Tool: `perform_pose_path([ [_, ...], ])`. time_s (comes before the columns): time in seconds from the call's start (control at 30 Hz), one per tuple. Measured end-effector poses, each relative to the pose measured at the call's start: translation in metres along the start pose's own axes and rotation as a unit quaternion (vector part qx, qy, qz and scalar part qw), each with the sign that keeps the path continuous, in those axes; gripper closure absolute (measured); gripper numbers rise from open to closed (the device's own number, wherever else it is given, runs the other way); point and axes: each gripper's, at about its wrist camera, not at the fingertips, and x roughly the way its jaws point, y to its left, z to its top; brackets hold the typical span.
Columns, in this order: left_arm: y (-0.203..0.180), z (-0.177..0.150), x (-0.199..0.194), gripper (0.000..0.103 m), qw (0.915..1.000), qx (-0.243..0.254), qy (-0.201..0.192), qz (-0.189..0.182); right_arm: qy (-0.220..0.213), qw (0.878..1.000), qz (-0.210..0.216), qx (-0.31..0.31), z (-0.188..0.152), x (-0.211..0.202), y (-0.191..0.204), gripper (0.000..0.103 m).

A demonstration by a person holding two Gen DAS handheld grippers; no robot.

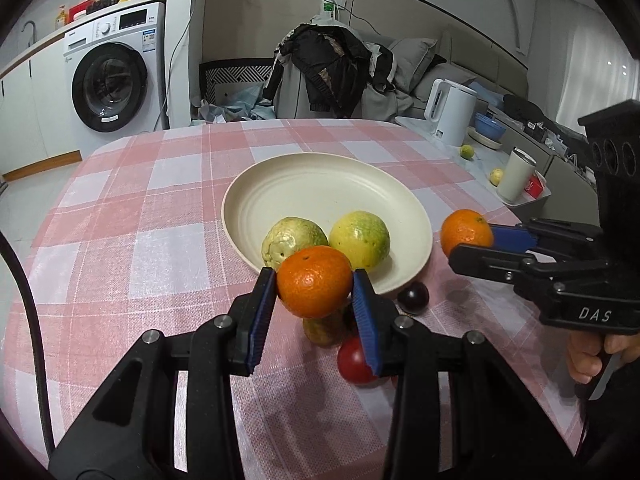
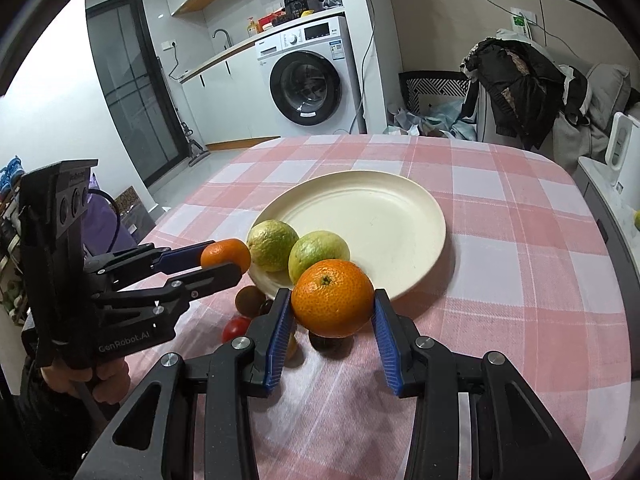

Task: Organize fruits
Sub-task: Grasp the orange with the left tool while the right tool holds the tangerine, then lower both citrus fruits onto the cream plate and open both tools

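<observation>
Oranges pinched, one per hand-held gripper: left (image 1: pixel 314 282) holding orange (image 1: pixel 314 280) over plate (image 1: pixel 320 184) rim at 6 o'clock, right (image 2: pixel 332 298) holding second orange (image 2: pixel 332 298) at 4 o'clock; two guavas (image 1: pixel 294 240) on plate

Left tool (image 1: pixel 315 282) and right tool (image 2: pixel 332 300) both clamped, raised

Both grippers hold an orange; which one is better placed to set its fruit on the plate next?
Probably the left gripper: its orange hangs at the plate rim beside the two green fruits. The right gripper's orange looks further off the rim.
</observation>
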Motion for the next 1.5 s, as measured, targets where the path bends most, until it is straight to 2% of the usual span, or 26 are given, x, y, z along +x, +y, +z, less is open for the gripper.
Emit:
perform_pose_path([
  [0.27,-0.003,0.007,0.018,0.067,0.9999,0.008,0.01,0.002,0.007,1.0,-0.016,-0.013,0.012,0.012,0.002,0.062],
  [0.6,0.001,0.017,0.03,0.067,0.9999,0.009,0.008,0.009,0.008,0.999,-0.035,0.001,0.026,0.024,-0.01,0.062],
  [1.13,0.009,0.03,0.045,0.067,0.9992,0.017,-0.008,0.036,0.017,0.998,-0.048,0.022,0.034,0.05,-0.031,0.062],
  [1.5,0.008,0.033,0.058,0.067,0.9986,0.024,-0.003,0.047,0.024,0.998,-0.049,0.036,0.04,0.065,-0.037,0.062],
])
